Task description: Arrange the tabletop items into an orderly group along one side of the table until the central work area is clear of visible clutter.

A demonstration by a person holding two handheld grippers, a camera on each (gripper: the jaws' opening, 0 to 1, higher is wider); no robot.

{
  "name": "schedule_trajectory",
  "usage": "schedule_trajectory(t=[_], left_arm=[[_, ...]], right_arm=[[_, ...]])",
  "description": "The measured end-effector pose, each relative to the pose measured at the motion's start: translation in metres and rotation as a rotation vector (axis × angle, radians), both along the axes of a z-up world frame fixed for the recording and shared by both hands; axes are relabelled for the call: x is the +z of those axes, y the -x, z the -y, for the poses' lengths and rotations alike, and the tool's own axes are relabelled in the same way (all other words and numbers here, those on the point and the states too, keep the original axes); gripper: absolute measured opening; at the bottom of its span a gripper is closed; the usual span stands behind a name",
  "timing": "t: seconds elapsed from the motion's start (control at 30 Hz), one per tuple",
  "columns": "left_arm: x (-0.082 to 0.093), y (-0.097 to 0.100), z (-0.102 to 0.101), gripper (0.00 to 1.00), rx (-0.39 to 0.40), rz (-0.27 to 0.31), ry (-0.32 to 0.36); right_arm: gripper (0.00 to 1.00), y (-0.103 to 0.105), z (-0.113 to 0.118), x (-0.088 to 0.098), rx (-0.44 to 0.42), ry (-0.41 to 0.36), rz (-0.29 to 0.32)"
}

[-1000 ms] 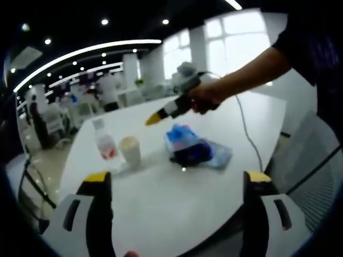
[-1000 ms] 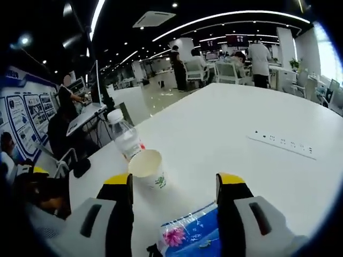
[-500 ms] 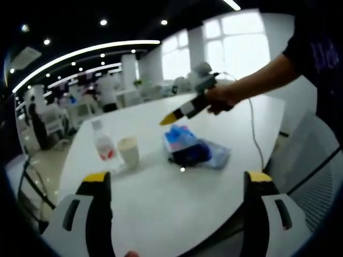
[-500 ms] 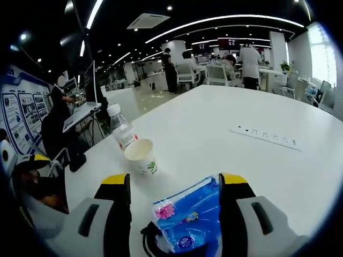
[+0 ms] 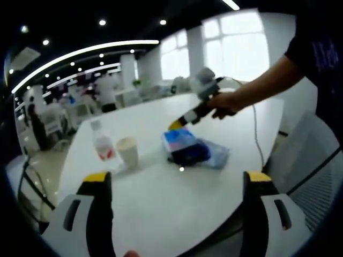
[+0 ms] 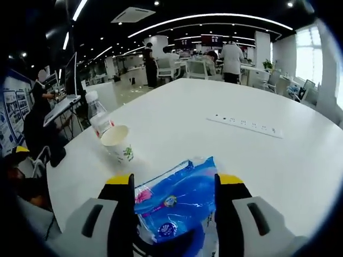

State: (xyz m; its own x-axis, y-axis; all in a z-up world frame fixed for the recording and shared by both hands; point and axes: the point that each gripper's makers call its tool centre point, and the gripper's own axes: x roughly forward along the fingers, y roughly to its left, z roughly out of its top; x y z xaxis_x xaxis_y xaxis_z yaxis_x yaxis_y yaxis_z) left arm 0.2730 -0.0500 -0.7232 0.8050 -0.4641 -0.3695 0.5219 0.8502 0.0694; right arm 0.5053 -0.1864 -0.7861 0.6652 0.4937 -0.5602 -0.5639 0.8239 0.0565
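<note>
Straddling blue plastic tissue packet (image 6: 177, 201) with right tongs (image 6: 174, 184), open and empty; left tongs (image 5: 174, 179) open, farther back.

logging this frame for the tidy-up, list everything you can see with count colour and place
clear plastic water bottle with red label: 1, clear and red, near the table edge beside the cup
white paper cup: 1, white with a green mark, just in front of the bottle
blue plastic packet: 1, blue, between the right gripper's jaws, on a black object
black object: 1, black, mid-table under the packet
white power strip: 1, white, flat on the table beyond the packet
white table: 1, white, under everything
left gripper: 1, yellow-tipped, open, above the near table edge
right gripper: 1, yellow-tipped, open around the packet
</note>
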Motion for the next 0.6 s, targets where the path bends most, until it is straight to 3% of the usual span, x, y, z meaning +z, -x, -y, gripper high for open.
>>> schedule_trajectory(t=[0.13,0.4,0.6], left_arm=[[-0.001,0.0,0.0,0.97,-0.001,-0.003,-0.002],[-0.001,0.0,-0.001,0.95,0.001,-0.004,-0.01],[-0.001,-0.001,-0.001,0.95,0.002,-0.002,-0.009]], right_arm=[[0.52,-0.004,0.002,-0.005,-0.044,0.006,-0.028],[0.31,-0.006,0.003,-0.017,-0.092,0.03,-0.081],[0.1,-0.001,0.001,-0.023,-0.085,0.019,-0.136]])
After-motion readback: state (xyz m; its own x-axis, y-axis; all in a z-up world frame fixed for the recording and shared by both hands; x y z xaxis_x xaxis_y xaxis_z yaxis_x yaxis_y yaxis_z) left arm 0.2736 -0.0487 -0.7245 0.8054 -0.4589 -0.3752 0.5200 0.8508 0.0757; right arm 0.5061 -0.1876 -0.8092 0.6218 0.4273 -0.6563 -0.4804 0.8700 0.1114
